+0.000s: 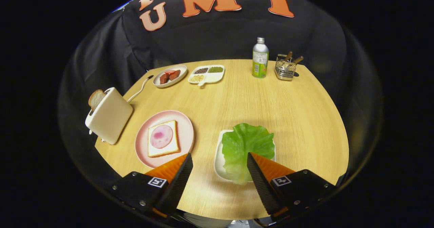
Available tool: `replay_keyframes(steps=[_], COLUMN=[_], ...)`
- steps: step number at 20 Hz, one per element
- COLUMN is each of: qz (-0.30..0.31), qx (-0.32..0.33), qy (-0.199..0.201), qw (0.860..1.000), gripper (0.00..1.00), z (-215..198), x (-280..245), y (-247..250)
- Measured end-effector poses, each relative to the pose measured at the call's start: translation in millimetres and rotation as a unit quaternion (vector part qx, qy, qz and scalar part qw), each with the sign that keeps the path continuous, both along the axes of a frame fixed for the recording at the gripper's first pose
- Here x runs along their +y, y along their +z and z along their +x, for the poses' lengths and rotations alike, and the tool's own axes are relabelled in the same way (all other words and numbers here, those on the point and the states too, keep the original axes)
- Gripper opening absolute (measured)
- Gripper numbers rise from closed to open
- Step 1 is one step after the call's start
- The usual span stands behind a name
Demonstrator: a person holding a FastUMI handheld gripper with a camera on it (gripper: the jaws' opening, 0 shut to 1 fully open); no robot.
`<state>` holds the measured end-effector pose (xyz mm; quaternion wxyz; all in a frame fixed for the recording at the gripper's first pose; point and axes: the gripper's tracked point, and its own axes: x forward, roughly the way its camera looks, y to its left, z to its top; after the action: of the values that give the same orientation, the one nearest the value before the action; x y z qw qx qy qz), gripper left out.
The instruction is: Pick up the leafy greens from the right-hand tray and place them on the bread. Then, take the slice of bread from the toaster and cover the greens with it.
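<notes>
Far left of the tongs, at the table's (pixel 257 96) edge: cream toaster (pixel 110 117), tilted in the fisheye, one slice of bread (pixel 96 98) standing up out of its slot. A long-handled spoon (pixel 139 89) lies just behind the toaster, handle toward the back.

Ahead of the left finger: pink plate (pixel 184 133) carrying a bread slice (pixel 163 139) topped with a round of pink ham (pixel 161 136). The left fingertip overlaps the plate's near rim in view; contact cannot be judged.

Well beyond, back of table: oval dish (pixel 170 76) with reddish-brown meat pieces, then a divided white dish (pixel 206 74) holding beans or grains in separate compartments.

Tongs (pixel 219 163): spread wide, nothing pinched, bare table between the tips.

Just ahead of the right finger: small white tray (pixel 218 160) with the leafy greens (pixel 247 146) lying on it, one broad lettuce leaf overhanging the tray's far rim. The right fingertip sits over the leaf's near part.

Far beyond the right finger: upright metal bottle (pixel 260 57) with green label, and beside it a wire caddy (pixel 285 68) holding wooden-handled utensils.
</notes>
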<state>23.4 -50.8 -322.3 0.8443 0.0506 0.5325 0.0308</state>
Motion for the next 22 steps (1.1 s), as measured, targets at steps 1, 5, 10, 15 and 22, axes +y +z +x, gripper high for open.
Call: replay_keyframes(steps=[1,5,10,15,22], qz=[-0.006,-0.014,-0.028,-0.04,-0.063], qx=[0.013,0.064,0.11,0.153,0.136], qy=[-0.004,-0.009,-0.016,-0.02,0.001], qw=[1.0,0.998,0.993,0.987,0.989], gripper=[0.97,0.92,0.89,0.88,0.7], z=[-1,-2,1,-2,4], x=[-5,-19,-28,-34,-34], y=[-7,-36,-60,-85,-84])
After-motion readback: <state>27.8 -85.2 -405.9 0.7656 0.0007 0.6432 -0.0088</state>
